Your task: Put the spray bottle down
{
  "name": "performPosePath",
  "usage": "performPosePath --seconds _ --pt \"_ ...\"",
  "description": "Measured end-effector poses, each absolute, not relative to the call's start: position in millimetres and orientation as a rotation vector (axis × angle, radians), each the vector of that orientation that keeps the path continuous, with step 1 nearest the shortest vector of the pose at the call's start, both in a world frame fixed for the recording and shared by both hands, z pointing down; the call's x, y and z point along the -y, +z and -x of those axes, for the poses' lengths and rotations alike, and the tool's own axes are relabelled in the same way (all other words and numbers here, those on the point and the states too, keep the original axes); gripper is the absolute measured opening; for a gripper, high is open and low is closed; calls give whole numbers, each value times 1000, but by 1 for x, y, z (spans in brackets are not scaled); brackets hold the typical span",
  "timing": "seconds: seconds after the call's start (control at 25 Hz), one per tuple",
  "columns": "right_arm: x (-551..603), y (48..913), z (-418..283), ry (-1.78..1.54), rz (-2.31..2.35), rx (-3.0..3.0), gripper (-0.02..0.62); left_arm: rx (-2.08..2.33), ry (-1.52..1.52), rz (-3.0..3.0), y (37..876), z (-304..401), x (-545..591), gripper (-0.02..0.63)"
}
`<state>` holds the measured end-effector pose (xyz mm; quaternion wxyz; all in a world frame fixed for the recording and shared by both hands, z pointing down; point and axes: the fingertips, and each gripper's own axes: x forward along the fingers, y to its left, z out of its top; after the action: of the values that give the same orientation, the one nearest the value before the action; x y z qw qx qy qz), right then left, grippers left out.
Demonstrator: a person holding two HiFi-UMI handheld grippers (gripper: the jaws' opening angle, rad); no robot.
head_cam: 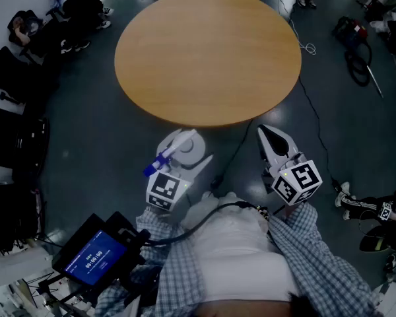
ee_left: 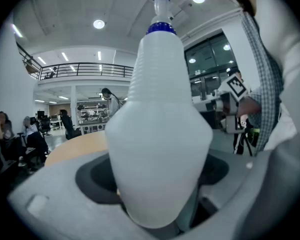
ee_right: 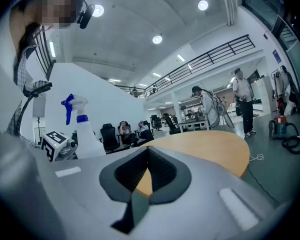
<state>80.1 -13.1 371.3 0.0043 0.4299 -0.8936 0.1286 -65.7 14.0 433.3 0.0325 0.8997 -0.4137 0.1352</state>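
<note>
The spray bottle is white with a blue trigger head and stands upright between the jaws of my left gripper, which is shut on its wide body. It hangs over the floor, just short of the near edge of the round wooden table. In the left gripper view the spray bottle fills the middle, and the table lies behind it. My right gripper is beside it at the right, its jaws meeting at the tip with nothing in them. In the right gripper view the bottle shows at the left.
Dark office chairs and bags crowd the floor at the left. A screen device hangs at the person's lower left. A cable runs over the floor to the right of the table. Several people stand or sit beyond the table.
</note>
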Motion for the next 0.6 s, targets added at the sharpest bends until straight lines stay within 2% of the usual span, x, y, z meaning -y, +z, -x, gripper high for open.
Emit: performPosePath --seconds 0.6 --pt "13 370 -81 417 -1347 2796 2 1255 429 -2761 437 62 -15 416"
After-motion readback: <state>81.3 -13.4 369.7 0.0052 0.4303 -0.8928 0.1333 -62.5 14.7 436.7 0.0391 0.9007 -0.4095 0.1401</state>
